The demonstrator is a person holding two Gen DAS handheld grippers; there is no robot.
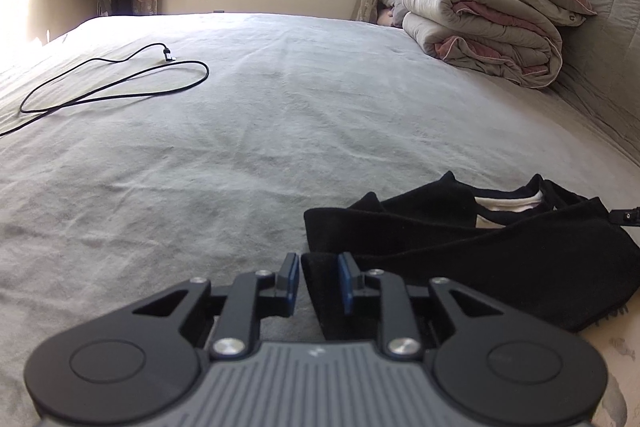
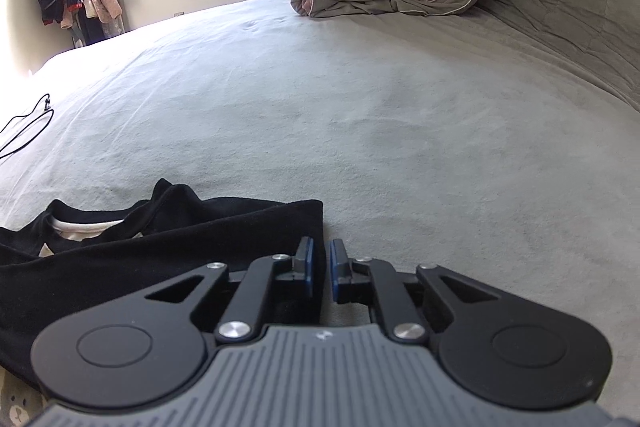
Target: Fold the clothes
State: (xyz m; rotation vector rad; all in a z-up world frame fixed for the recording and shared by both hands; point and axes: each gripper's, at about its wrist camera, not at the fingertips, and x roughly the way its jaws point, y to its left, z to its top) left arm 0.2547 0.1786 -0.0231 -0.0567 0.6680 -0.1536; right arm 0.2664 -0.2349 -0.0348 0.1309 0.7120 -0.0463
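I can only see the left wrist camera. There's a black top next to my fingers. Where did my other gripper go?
Observer: The right gripper is at the other end of the black garment, with one finger on each side of that end's edge.
Operator: Is it pinching the cloth?
Observer: Cloth lies between the fingers, but a sliver of sheet shows next to it. I cannot tell if they are pressing on it.
Operator: What's next to that end?
Observer: Grey bedsheet lies right beside it, smooth with faint creases.
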